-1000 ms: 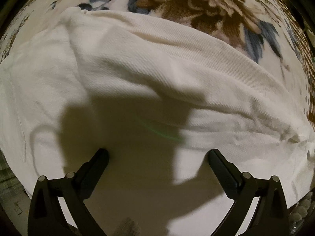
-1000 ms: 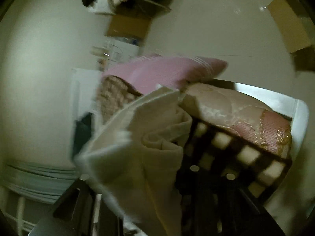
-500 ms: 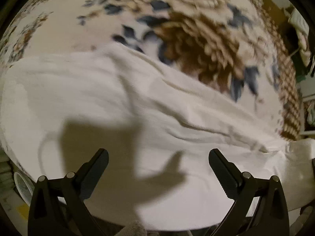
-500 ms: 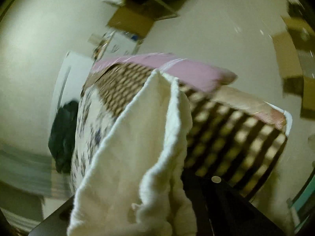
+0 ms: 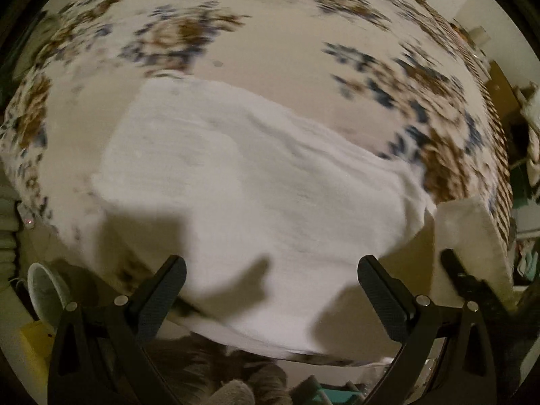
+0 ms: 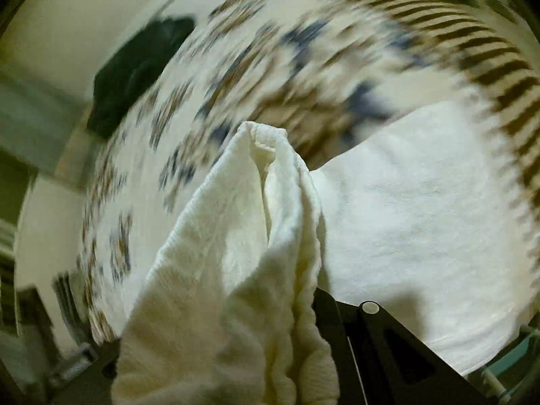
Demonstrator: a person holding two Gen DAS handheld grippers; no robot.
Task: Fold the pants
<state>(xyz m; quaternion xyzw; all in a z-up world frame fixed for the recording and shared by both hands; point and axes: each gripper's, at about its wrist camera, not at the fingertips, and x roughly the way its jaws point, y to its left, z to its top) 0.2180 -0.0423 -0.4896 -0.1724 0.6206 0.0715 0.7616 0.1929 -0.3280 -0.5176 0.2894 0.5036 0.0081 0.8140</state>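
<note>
Pants: white pants [image 5: 256, 182] fill mid-frame on the floral blanket [image 5: 287, 54], now seen from farther off.
Right gripper [image 6: 270, 320]: clamped on a bunched end, swung round over the bed — fold under way.
Left gripper [image 5: 270, 287]: jaws wide, empty (pulled back).

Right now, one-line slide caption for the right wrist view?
Right gripper shut on bunched white textured pants, lifted over floral bedspread.

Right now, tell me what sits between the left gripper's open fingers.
In the left wrist view, only the white pants, spread flat on the floral blanket, lie beyond the left gripper; nothing is gripped.
</note>
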